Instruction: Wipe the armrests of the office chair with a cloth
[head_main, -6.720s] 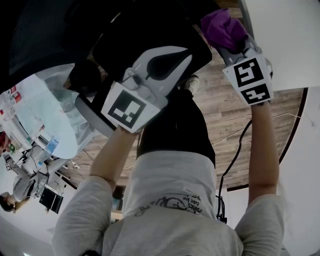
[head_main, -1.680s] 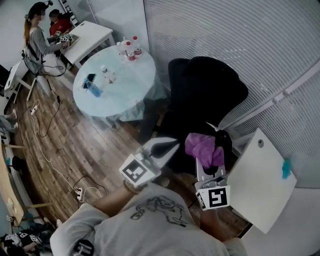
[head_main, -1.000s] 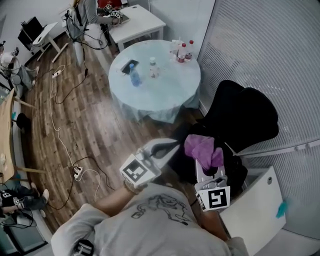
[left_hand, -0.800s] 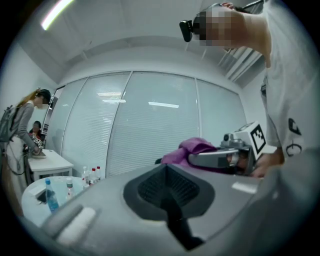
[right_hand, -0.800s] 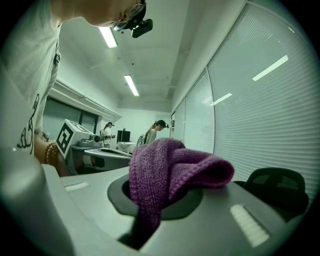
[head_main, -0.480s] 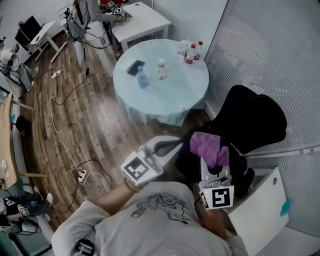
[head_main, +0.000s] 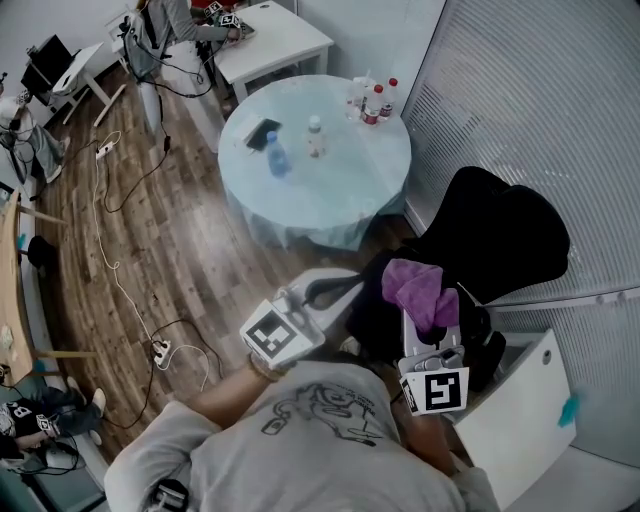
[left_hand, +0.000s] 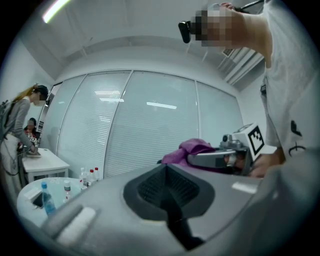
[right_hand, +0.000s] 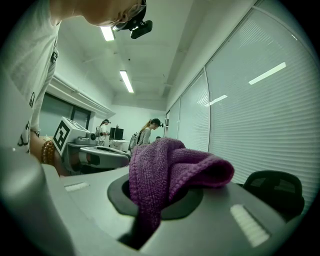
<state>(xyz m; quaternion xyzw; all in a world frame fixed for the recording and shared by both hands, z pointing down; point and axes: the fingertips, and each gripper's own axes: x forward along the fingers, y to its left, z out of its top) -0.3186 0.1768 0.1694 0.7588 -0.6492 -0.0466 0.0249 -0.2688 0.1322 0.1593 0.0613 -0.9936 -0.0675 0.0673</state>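
Right gripper view: purple cloth (right_hand: 175, 167) clamped in right tool (right_hand: 150, 215), office chair (right_hand: 275, 192) beyond; left tool (left_hand: 172, 200) together, empty.

Our head camera looks steeply down over the person's shoulders onto the left gripper (head_main: 340, 288), the right gripper (head_main: 425, 318), the black office chair (head_main: 500, 230) and the round pale-blue table (head_main: 340, 190). Each gripper camera sits low behind its own jaws, tilted up toward the white slatted blinds (left_hand: 150, 125). Each catches the other gripper alongside, and the right one sits close against the purple knitted cloth (right_hand: 170, 170).
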